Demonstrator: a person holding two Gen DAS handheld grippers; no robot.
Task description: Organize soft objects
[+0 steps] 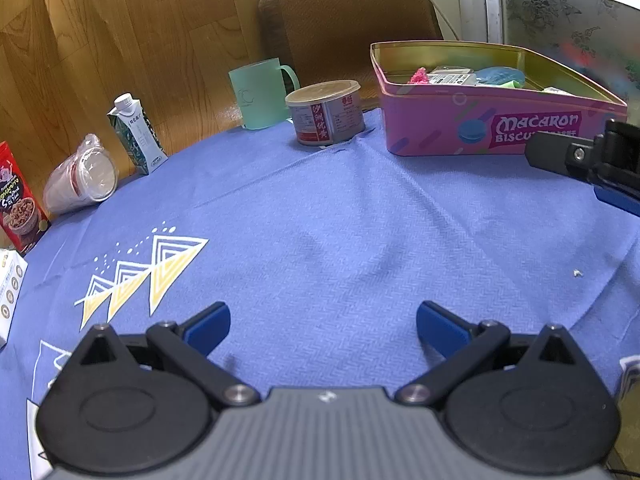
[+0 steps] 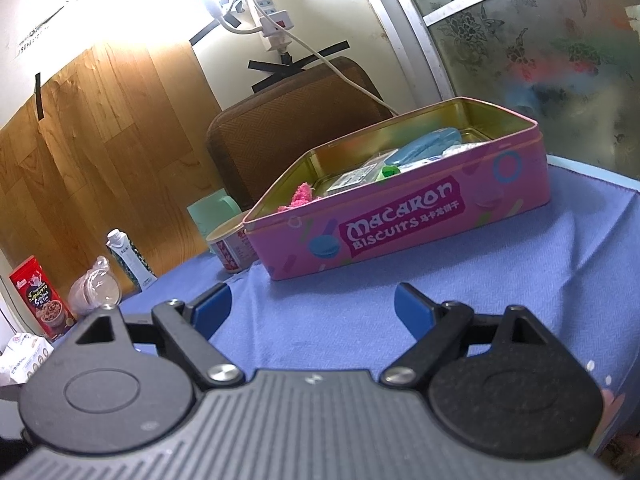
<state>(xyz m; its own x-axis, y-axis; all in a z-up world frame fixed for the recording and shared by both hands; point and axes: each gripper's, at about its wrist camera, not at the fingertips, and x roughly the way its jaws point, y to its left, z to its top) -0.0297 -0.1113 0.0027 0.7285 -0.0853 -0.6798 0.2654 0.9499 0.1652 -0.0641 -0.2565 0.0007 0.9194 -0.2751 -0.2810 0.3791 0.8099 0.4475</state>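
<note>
A pink "Macaron Biscuits" tin (image 1: 440, 128) stands open at the back right of the blue tablecloth; it also shows in the right wrist view (image 2: 400, 236). Inside lie a pink fluffy item (image 1: 418, 76) (image 2: 301, 196), a blue soft item (image 1: 500, 75) (image 2: 428, 145), a wrapped packet (image 1: 450, 78) and a green piece (image 2: 390, 171). My left gripper (image 1: 323, 330) is open and empty above the cloth, well short of the tin. My right gripper (image 2: 312, 307) is open and empty just before the tin; part of it shows at the left wrist view's right edge (image 1: 588, 160).
A round can (image 1: 326, 114), a green mug (image 1: 260, 94), a milk carton (image 1: 138, 134), a bagged cup (image 1: 82, 178), a red snack box (image 1: 18, 200) and a white box (image 1: 8, 292) line the back and left. A brown chair (image 1: 348, 20) stands behind the table.
</note>
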